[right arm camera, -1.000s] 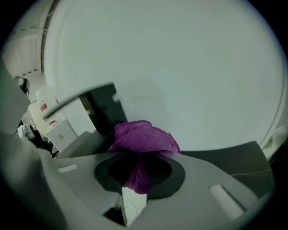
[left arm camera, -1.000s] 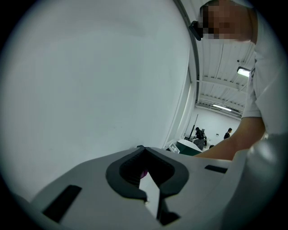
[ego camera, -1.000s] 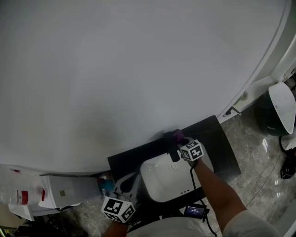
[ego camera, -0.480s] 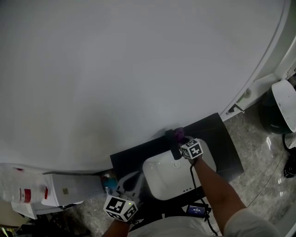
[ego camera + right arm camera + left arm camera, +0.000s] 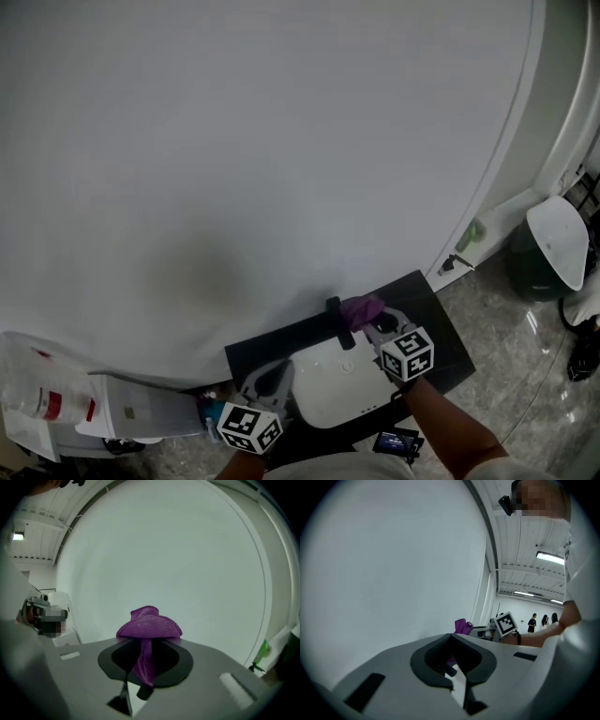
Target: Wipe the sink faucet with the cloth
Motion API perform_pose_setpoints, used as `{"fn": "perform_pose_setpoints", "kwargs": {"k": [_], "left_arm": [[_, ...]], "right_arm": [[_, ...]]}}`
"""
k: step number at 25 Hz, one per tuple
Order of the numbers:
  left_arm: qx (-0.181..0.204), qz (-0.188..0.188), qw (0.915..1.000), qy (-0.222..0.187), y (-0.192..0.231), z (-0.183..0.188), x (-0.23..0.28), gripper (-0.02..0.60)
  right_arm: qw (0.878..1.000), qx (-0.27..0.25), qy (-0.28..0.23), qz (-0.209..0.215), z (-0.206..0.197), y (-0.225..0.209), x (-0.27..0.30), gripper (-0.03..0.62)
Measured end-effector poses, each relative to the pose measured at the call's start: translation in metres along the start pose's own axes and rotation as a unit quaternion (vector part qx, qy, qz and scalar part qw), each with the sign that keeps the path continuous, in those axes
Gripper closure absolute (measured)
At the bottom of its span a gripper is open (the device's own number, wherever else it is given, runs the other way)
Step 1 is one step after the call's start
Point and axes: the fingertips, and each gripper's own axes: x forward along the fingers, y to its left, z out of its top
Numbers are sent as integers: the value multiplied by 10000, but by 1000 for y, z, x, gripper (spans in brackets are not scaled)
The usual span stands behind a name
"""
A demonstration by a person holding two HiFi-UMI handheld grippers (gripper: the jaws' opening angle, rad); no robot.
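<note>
A short black faucet (image 5: 335, 322) stands at the back of a white sink basin (image 5: 323, 389) set in a dark countertop (image 5: 441, 319). My right gripper (image 5: 373, 322) is shut on a purple cloth (image 5: 361, 308), which hangs just right of the faucet's top, close to it or touching it. In the right gripper view the purple cloth (image 5: 148, 629) bulges over the shut tips of my right gripper (image 5: 146, 644), and the faucet is hidden. My left gripper (image 5: 265, 378) hovers at the sink's left edge. My left gripper (image 5: 452, 639) appears shut with nothing in it, and the purple cloth (image 5: 462, 626) shows beyond it.
A big white curved wall (image 5: 262, 141) fills the view behind the counter. On the floor at right is a lidded bin (image 5: 553, 246), with a green bottle (image 5: 472, 234) near it. White boxes (image 5: 131, 408) sit lower left. Several people (image 5: 543, 620) stand far off.
My right gripper and the cloth have shifted from over the faucet to its right side. The head view has tilted, and the left gripper has barely moved.
</note>
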Motion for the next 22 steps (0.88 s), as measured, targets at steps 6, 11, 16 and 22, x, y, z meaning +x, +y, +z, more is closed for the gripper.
{"fn": "perform_pose_setpoints", "kwargs": {"k": [6, 11, 16, 22], "left_arm": [[170, 52, 9994, -313, -15, 41, -9, 577], [188, 187, 9990, -373, -20, 52, -25, 577], [173, 185, 9980, -578, -17, 64, -41, 577], [304, 330, 9972, -595, -17, 72, -45, 577]], "right_arm": [[9994, 36, -335, 18, 63, 71, -47, 525], [9992, 64, -399, -81, 69, 112, -61, 525], [9989, -14, -471, 14, 75, 142, -61, 526], [9987, 11, -502, -31, 79, 147, -64, 526]]}}
